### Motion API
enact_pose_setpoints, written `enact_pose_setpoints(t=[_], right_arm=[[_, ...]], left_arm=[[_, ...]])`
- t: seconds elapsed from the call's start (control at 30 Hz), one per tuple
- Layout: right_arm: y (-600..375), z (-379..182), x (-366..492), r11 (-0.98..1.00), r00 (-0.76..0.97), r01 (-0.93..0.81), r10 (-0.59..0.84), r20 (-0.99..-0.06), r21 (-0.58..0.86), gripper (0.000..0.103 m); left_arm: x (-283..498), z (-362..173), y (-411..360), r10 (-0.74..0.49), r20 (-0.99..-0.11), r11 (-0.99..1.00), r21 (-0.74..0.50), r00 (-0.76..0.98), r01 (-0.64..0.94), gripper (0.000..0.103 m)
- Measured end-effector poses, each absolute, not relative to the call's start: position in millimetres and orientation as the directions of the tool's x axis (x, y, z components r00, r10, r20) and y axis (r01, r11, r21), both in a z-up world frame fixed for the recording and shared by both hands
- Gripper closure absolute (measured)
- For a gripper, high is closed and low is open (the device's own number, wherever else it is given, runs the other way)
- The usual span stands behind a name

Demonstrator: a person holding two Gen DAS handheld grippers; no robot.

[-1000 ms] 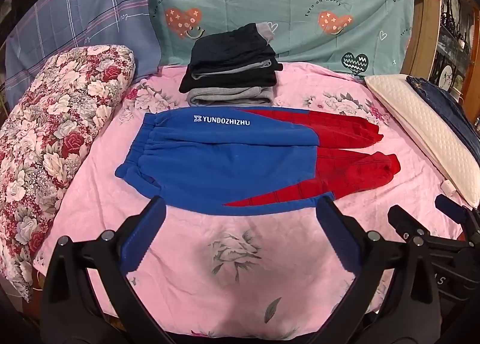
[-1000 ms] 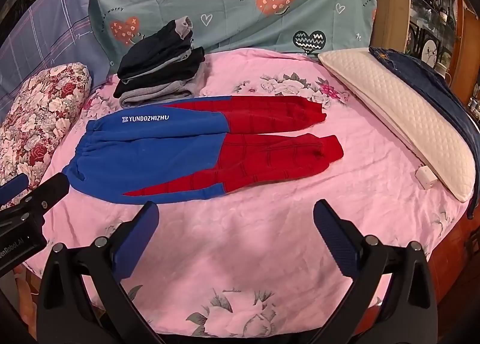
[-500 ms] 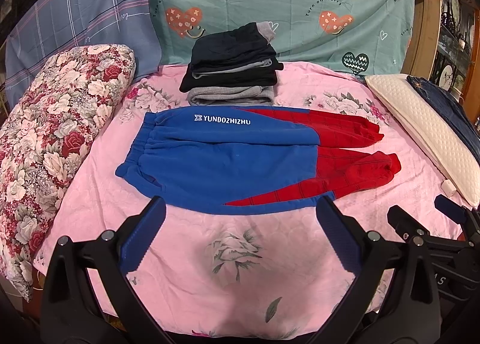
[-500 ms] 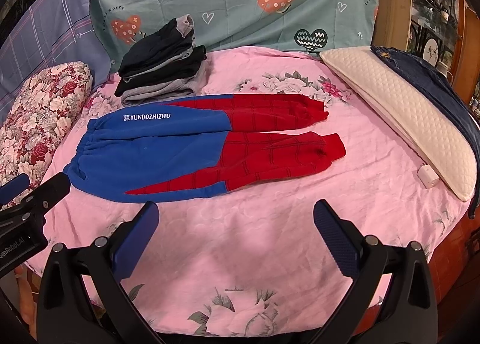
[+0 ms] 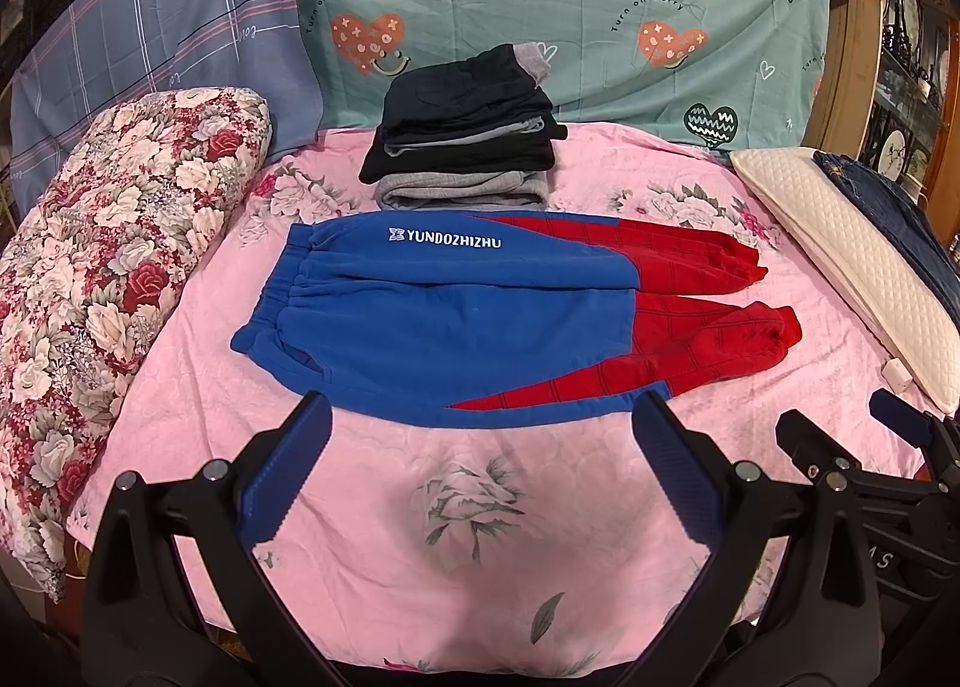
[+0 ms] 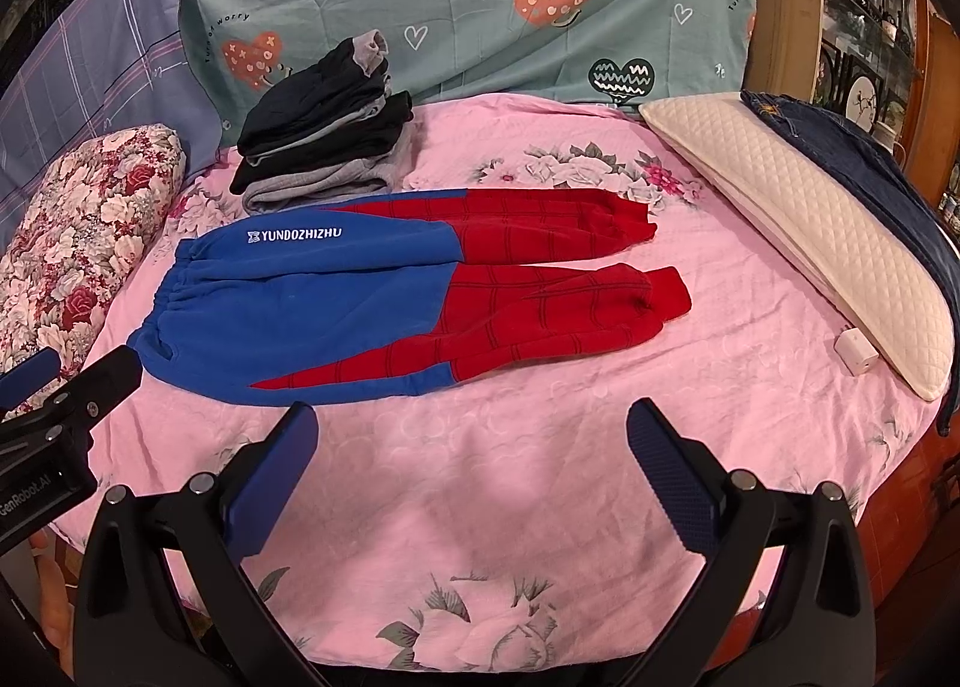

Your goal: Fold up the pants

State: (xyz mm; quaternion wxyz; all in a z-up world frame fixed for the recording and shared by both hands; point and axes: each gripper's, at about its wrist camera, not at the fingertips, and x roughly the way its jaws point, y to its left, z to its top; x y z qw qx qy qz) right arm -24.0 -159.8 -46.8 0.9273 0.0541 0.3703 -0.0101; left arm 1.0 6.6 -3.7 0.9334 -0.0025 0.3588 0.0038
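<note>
Blue and red pants point(image 5: 468, 315) lie flat on the pink bed, waistband to the left, both red legs to the right, lettering YUNDOZHIZHU on the far hip. They also show in the right wrist view point(image 6: 372, 303). My left gripper point(image 5: 480, 417) is open and empty, just in front of the pants' near edge. My right gripper point(image 6: 474, 423) is open and empty, in front of the near leg. The right gripper shows at the right edge of the left wrist view point(image 5: 852, 441); the left gripper shows at the left edge of the right wrist view point(image 6: 66, 381).
A stack of folded dark and grey clothes point(image 5: 468, 135) lies behind the pants. A floral bolster point(image 5: 102, 267) lines the left side. A cream pillow point(image 6: 798, 231) with dark jeans point(image 6: 852, 147) and a small white box point(image 6: 855, 351) lie on the right.
Both grippers have crept slightly closer to the pants. The pants have not moved and both grippers stay open.
</note>
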Motion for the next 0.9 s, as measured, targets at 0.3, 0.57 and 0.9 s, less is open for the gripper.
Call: enact_pose_setpoints(t=[0.3, 0.57, 0.9], right_arm=[[-161.7, -45.1, -20.8, 0.994, 0.724, 0.057, 0.023, -0.69, 0.092, 0.001], [-161.9, -44.6, -20.2, 0.994, 0.723, 0.055, 0.023, -0.69, 0.09, 0.001], [-161.0, -44.6, -19.6, 0.994, 0.723, 0.056, 0.022, -0.691, 0.09, 0.001]], left_arm=[[1.2, -3.5, 6.8, 0.005, -0.67, 1.0, -0.002, 0.742, -0.008, 0.002], [1.0, -3.6, 6.8, 0.005, -0.67, 1.0, -0.002, 0.742, -0.009, 0.002], [1.4, -3.8, 7.2, 0.004, -0.671, 1.0, -0.003, 0.742, -0.008, 0.002]])
